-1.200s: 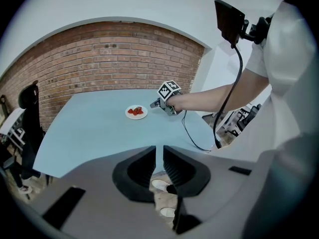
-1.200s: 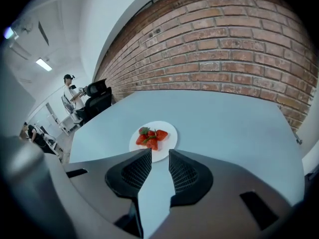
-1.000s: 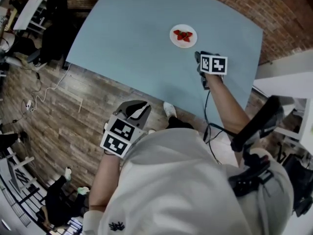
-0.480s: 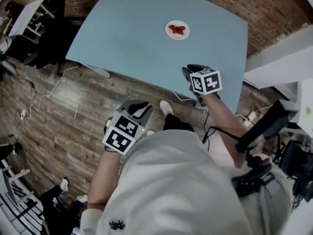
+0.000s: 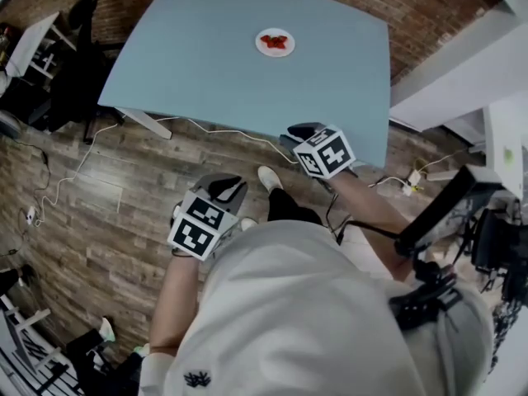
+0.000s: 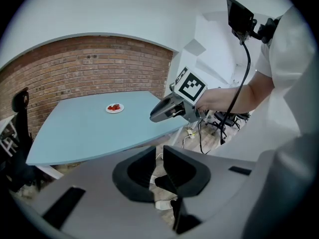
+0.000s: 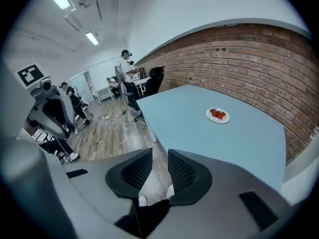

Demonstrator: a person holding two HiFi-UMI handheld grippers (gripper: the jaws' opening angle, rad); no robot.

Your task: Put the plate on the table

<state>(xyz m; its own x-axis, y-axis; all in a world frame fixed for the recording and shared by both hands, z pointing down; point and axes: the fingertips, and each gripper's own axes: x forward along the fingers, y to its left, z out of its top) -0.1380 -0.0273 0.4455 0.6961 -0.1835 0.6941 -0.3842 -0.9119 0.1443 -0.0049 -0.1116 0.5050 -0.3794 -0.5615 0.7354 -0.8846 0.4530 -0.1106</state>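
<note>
A small white plate (image 5: pixel 274 42) with red strawberries rests on the far part of the light blue table (image 5: pixel 198 73); it also shows as the plate (image 6: pixel 114 107) and the plate (image 7: pixel 218 115). My right gripper (image 5: pixel 299 130) hangs just off the table's near edge, well short of the plate, jaws close together with nothing between them (image 7: pixel 159 168). My left gripper (image 5: pixel 227 185) is held low over the wooden floor, near my body, jaws almost touching and holding nothing (image 6: pixel 158 158). From the left gripper view the right gripper (image 6: pixel 153 117) tapers to a point.
A brick wall (image 5: pixel 429 7) runs behind the table. Cables (image 5: pixel 223 129) trail on the wood floor under the near edge. Dark chairs and a desk (image 5: pixel 66 64) stand at the left, a white counter (image 5: pixel 462 64) at the right. People (image 7: pixel 127 68) stand far off.
The right gripper has drawn back from beside the plate to off the table's near edge. I have stepped away, so the plate looks farther. The left gripper has barely moved.
</note>
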